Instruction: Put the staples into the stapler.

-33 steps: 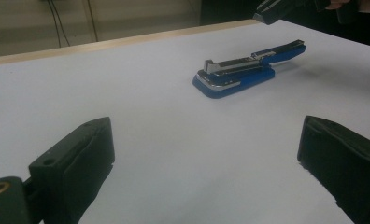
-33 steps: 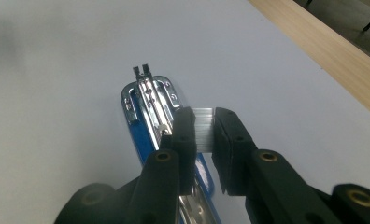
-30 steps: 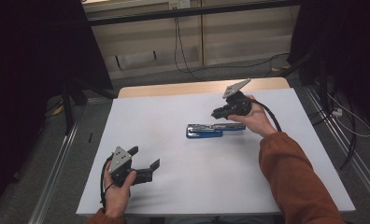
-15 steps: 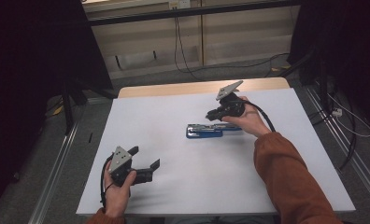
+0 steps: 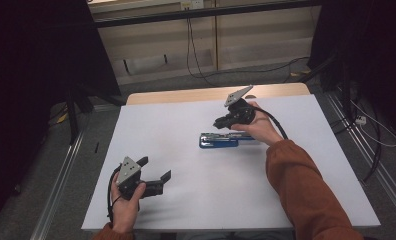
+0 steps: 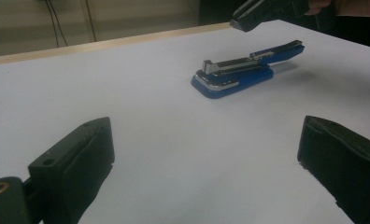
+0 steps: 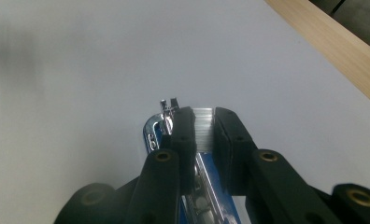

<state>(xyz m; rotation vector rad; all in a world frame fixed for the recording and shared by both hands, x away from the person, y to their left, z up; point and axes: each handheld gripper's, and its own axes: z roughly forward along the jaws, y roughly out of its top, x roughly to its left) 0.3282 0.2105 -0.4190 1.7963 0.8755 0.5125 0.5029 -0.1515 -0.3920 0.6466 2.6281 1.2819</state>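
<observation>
Right gripper (image 5: 222, 121) has drifted left over the stapler (image 5: 226, 139) at mid-desk (image 5: 186, 120), fingers pinching a staple strip for loading. Left gripper (image 5: 156, 175) rests apart, fingers spread, spare.

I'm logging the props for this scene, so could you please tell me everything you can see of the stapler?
The stapler is blue, plastic-looking, with shiny metal parts. It lies flat near the middle of the white table. Its top looks opened, baring the silver staple channel. The right gripper hangs just above it, holding what looks like a strip of staples between its jaws. Whether anything touches the stapler is unclear.
</observation>
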